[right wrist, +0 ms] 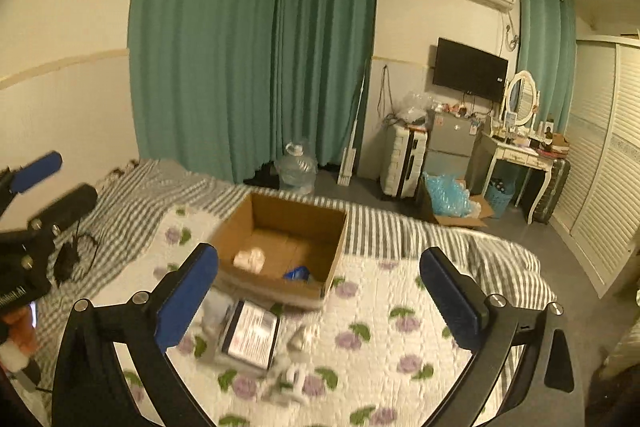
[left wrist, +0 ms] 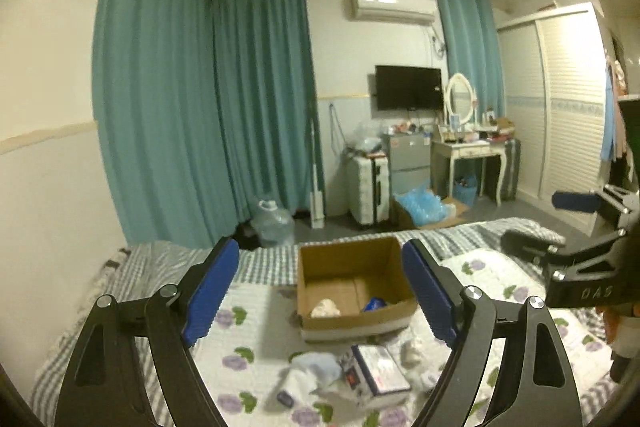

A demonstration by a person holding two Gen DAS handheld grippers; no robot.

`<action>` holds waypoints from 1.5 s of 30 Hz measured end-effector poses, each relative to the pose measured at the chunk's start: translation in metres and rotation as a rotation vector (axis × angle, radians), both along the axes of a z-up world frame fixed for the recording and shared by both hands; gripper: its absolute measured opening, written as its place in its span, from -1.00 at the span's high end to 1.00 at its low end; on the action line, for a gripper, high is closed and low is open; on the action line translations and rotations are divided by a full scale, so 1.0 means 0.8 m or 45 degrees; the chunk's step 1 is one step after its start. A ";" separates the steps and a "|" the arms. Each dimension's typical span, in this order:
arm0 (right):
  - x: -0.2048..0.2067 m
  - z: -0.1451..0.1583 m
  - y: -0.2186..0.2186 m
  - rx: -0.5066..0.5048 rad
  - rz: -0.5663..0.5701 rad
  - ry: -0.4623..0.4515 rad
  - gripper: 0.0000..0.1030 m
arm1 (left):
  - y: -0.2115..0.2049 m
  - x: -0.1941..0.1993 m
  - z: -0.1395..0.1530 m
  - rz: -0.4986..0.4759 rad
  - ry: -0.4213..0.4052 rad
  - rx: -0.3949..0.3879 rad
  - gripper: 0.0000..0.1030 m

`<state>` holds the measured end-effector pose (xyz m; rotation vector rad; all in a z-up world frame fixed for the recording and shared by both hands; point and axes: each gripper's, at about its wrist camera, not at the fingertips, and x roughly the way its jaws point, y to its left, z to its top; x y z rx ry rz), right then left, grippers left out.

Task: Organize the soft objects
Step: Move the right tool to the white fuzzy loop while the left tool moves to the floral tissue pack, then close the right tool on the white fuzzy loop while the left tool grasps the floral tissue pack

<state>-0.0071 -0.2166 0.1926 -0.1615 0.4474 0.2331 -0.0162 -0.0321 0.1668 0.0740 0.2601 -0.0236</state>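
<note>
An open cardboard box (left wrist: pixel 352 263) (right wrist: pixel 296 215) stands on the flowered bed quilt (left wrist: pixel 248 351) (right wrist: pixel 384 323). Inside lie a cream soft lump (left wrist: pixel 325 308) (right wrist: pixel 250 259) and a blue item (left wrist: pixel 374 303) (right wrist: pixel 298 273). In front of the box lie a pale blue cloth (left wrist: pixel 316 367), a packet with a printed label (left wrist: pixel 376 373) (right wrist: pixel 252 335) and small white soft pieces (left wrist: pixel 412 349) (right wrist: pixel 294 367). My left gripper (left wrist: pixel 320 287) is open and empty above these. My right gripper (right wrist: pixel 320 291) is open and empty; it also shows at the right of the left wrist view (left wrist: pixel 560 223).
A striped grey blanket (right wrist: pixel 168 187) covers the far bed. A black cable (right wrist: pixel 72 255) lies on it. Beyond are teal curtains (left wrist: pixel 200 107), a water jug (left wrist: pixel 274 223), a suitcase (left wrist: pixel 370 193), a floor box of blue plastic (left wrist: pixel 426 211) and a dressing table (left wrist: pixel 468 151).
</note>
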 end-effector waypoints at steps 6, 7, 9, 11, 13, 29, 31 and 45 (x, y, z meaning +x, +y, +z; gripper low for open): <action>-0.004 -0.089 0.005 -0.021 0.051 0.159 -0.97 | -0.004 -0.016 -0.061 -0.003 0.115 -0.014 -0.64; 0.003 -0.110 0.005 -0.020 0.055 0.193 -0.97 | -0.005 -0.010 -0.079 0.002 0.157 -0.014 -0.64; 0.014 -0.149 0.003 -0.030 0.031 0.243 -0.97 | -0.010 -0.001 -0.105 0.016 0.221 -0.002 -0.64; 0.032 -0.188 0.001 -0.064 0.026 0.307 -0.97 | -0.017 0.011 -0.138 0.021 0.305 0.011 -0.64; 0.044 -0.227 0.000 -0.101 0.022 0.357 -0.97 | -0.022 0.023 -0.169 0.022 0.377 0.014 -0.64; 0.107 -0.363 0.011 -0.136 0.082 0.799 0.18 | -0.044 0.093 -0.303 -0.021 0.698 -0.032 -0.64; 0.106 -0.366 0.007 -0.115 0.086 0.814 0.24 | -0.045 0.102 -0.309 -0.039 0.726 -0.059 -0.64; 0.098 -0.332 -0.017 -0.082 -0.003 0.655 0.25 | -0.043 0.158 -0.349 -0.128 0.855 -0.234 -0.60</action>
